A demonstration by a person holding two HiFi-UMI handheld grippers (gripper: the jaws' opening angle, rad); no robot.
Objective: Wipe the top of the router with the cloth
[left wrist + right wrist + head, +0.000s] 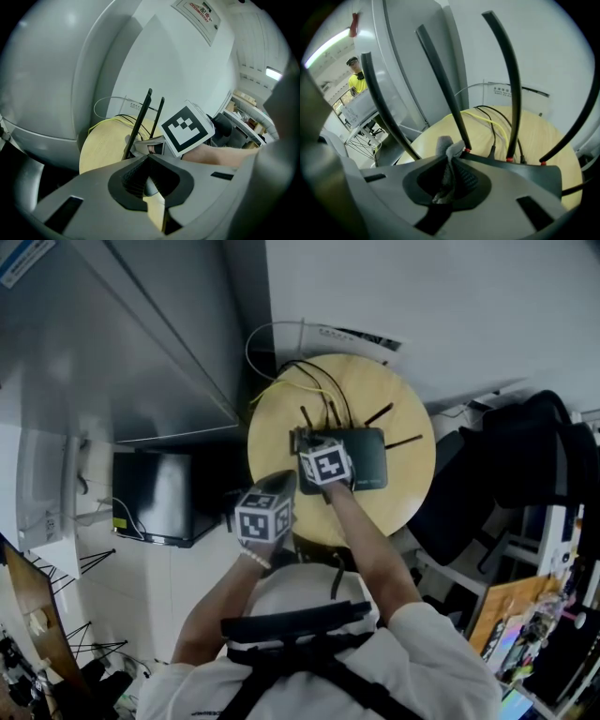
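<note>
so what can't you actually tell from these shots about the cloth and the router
- Dark flat router, top: in the head view, the right gripper and arm cover its left part; in the right gripper view, that gripper's body hides it.
- Grey cloth touching the router or not: hidden below the jaws.
- White wall label: print too small to read.

left gripper (148,156) jaws together, right gripper (450,158) jaws clamped on cloth (444,144)

a yellow cable (492,120) lies on a round wooden table (412,493) beside a black chair (525,456).
</note>
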